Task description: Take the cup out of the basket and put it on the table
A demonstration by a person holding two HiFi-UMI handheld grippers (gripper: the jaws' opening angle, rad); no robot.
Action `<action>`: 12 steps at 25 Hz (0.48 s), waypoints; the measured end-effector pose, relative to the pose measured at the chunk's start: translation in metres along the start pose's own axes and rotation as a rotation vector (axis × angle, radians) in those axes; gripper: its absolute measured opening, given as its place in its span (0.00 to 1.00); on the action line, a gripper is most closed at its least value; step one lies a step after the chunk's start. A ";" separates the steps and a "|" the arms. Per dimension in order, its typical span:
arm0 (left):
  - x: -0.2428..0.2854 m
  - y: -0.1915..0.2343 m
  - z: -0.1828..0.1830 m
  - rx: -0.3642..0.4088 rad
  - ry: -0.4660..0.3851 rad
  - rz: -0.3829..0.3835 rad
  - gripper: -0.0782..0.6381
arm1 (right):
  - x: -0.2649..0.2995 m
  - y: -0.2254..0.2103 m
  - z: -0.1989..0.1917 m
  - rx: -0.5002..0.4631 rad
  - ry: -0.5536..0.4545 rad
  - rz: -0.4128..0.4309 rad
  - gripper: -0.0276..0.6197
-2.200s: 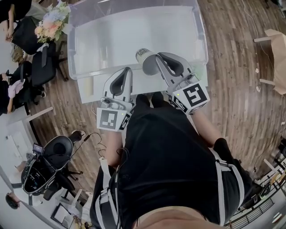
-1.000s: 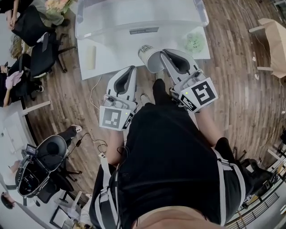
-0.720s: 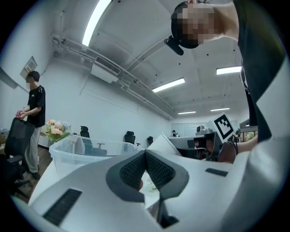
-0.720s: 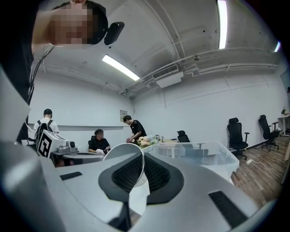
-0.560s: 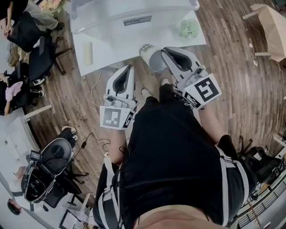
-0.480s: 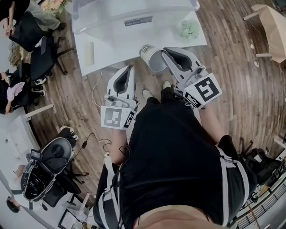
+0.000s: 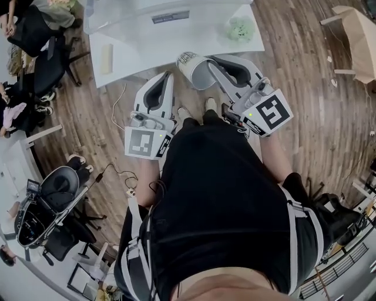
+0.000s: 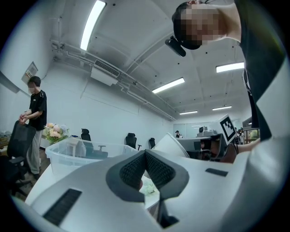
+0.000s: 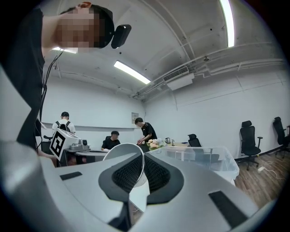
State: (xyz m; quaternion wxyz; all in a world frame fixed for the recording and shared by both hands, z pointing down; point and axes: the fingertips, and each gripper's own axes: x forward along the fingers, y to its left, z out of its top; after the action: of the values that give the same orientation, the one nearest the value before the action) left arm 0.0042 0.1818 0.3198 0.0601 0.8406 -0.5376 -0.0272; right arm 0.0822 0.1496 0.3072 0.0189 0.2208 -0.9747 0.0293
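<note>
Left gripper (image 7: pixel 166 79) is sitting pressed together, empty, short of the table (image 7: pixel 147 44). Right gripper (image 7: pixel 204 66) is pinching the cup (image 7: pixel 189 62) by one wall, sideways, right at the table's near edge. Likely risk: the one-wall pinch slipping, or the cup rolling off if released sideways. Basket (image 7: pixel 117 14) is sitting on the table's far side.

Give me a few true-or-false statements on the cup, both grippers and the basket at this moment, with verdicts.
1. The right gripper is shut on the cup. True.
2. The cup stands on the table. False: it hangs in the air, held by its wall.
3. The left gripper holds a second cup. False: its jaws are together with nothing between them.
4. The basket sits on the table. True.
</note>
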 end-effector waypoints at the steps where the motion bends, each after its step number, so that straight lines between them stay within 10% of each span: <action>1: 0.002 -0.005 -0.001 -0.001 0.000 -0.002 0.13 | -0.005 -0.002 -0.002 0.004 0.002 -0.001 0.09; 12: 0.006 -0.010 -0.001 0.011 0.004 0.009 0.13 | -0.009 -0.005 -0.012 0.026 0.004 0.013 0.09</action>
State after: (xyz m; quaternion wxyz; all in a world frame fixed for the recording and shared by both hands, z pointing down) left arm 0.0163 0.1808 0.3197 0.0568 0.8386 -0.5413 -0.0222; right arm 0.0928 0.1501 0.3185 0.0179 0.2146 -0.9756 0.0428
